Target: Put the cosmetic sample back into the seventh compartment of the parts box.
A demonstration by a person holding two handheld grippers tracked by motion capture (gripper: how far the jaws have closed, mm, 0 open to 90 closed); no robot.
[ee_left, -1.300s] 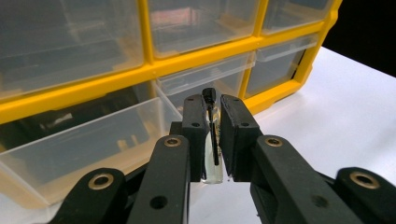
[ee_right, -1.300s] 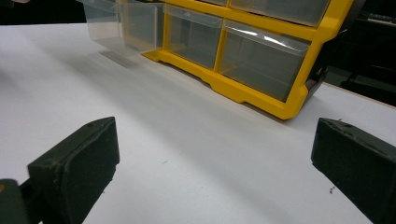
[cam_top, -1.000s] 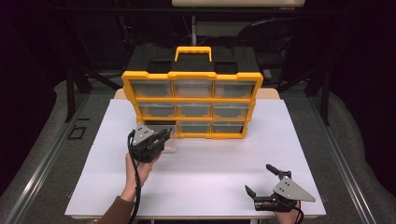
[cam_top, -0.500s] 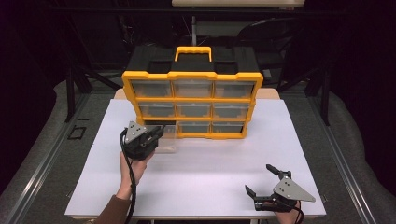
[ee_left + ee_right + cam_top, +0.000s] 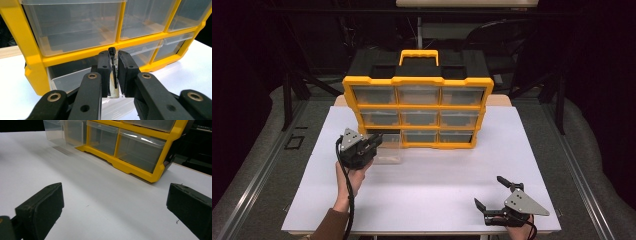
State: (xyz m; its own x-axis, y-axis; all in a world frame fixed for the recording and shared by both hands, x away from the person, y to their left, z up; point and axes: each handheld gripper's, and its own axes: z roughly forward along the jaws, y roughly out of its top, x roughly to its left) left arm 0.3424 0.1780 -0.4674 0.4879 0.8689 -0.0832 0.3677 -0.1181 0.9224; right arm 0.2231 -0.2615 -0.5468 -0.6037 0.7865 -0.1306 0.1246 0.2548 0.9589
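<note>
The yellow organizer (image 5: pixel 418 112) holds nine clear plastic drawers, all seemingly empty. The bottom-left drawer (image 5: pixel 388 148) is pulled partway out toward the near side. The left gripper (image 5: pixel 371 144) clamps that drawer's front wall. The right gripper (image 5: pixel 492 192) rests wide open at near right on the white table (image 5: pixel 437 175).

Open white table (image 5: pixel 432 200) ahead — yellow organizer (image 5: pixel 418 112) blocks the back.

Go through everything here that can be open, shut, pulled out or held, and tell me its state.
Bottom-left drawer: pulled out, held by its front wall.
Other drawers: pushed in.
Organizer: upright on the table.
Left tongs: shut on the drawer's front.
Right tongs: open, holding nothing.
</note>
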